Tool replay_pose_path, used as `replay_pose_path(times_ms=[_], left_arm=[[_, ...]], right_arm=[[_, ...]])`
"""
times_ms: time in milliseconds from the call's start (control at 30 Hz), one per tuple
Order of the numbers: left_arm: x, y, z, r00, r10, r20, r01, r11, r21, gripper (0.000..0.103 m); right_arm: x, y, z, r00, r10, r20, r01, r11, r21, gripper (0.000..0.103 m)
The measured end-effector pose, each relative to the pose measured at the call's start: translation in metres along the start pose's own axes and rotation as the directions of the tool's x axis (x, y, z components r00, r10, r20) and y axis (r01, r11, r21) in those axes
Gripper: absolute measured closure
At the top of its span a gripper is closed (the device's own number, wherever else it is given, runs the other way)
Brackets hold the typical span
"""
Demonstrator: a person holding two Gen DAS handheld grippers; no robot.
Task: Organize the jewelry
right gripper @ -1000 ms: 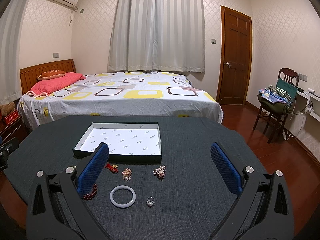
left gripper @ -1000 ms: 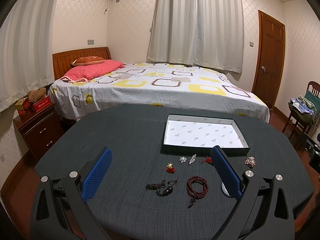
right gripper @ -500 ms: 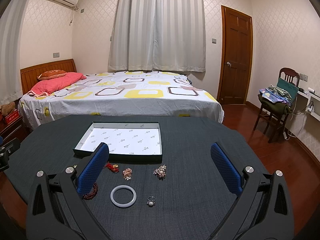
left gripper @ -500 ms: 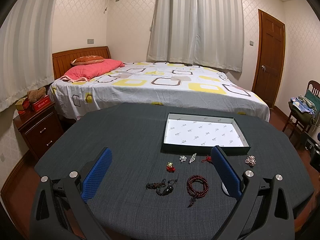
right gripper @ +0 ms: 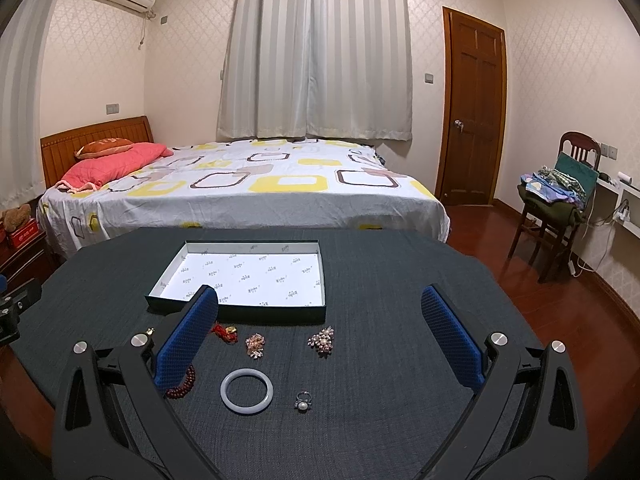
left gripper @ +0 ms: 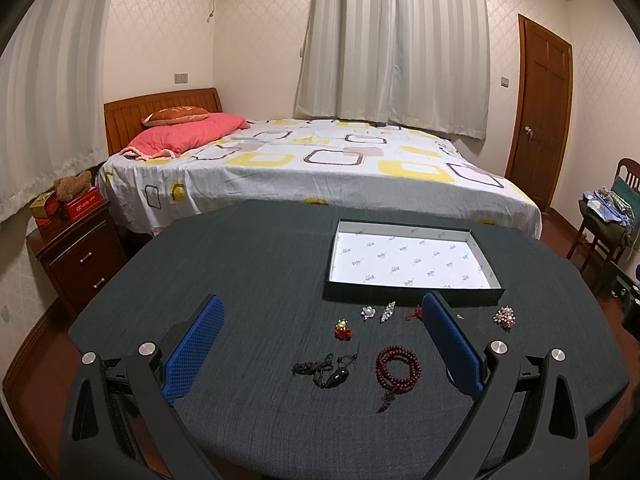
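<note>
A shallow box [left gripper: 412, 292] with white printed lining sits empty on the dark table; it also shows in the right wrist view [right gripper: 240, 312]. Jewelry lies in front of it: a red bead bracelet [left gripper: 398, 369], a dark cord pendant [left gripper: 326, 372], a red charm [left gripper: 343, 330], two small silver brooches [left gripper: 378, 312], a pink brooch [left gripper: 505, 316], a white bangle [right gripper: 247, 391], a pearl ring [right gripper: 303, 401], two flower brooches [right gripper: 288, 343]. My left gripper [left gripper: 324, 344] and right gripper [right gripper: 320, 336] are open, empty, held above the jewelry.
The round table [left gripper: 248, 272] is covered in dark cloth. Behind it is a bed [left gripper: 320, 160]. A nightstand [left gripper: 76, 248] stands left, a chair with clothes [right gripper: 560, 200] and a door [right gripper: 474, 112] right.
Both views have shifted very slightly; the grippers stay open and nothing on the table has moved.
</note>
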State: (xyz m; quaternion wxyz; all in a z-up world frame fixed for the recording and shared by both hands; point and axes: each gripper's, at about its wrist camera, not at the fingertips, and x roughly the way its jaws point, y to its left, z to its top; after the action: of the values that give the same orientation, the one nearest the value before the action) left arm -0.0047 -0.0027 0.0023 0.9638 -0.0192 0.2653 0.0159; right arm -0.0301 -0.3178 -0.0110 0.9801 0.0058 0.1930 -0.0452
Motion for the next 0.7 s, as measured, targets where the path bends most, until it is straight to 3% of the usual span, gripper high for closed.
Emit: replay_pose_path(times_ms=[167, 367, 567, 700], left_arm=[[0.018, 0.001, -0.006, 0.999, -0.011, -0.044, 0.011, 1.0, 0.0, 0.007], [0.062, 0.007, -0.03, 0.988, -0.005, -0.156, 0.002, 1.0, -0.014, 0.007], [0.106, 0.012, -0.059, 0.962, -0.005, -0.273, -0.005, 0.999, -0.038, 0.007], [0.128, 0.01, -0.072, 0.952, -0.014, -0.305, 0.006, 1.0, -0.028, 0.007]], right_arm=[[0.016, 0.003, -0.01, 0.999, 0.021, -0.024, -0.021, 1.0, 0.011, 0.004], [0.057, 0.003, -0.04, 0.994, 0.042, -0.1, -0.039, 0.999, 0.027, 0.004], [0.103, 0.001, -0.081, 0.971, 0.064, -0.228, -0.055, 0.997, 0.046, 0.004], [0.12, -0.002, -0.096, 0.957, 0.068, -0.281, -0.056, 0.997, 0.049, 0.004]])
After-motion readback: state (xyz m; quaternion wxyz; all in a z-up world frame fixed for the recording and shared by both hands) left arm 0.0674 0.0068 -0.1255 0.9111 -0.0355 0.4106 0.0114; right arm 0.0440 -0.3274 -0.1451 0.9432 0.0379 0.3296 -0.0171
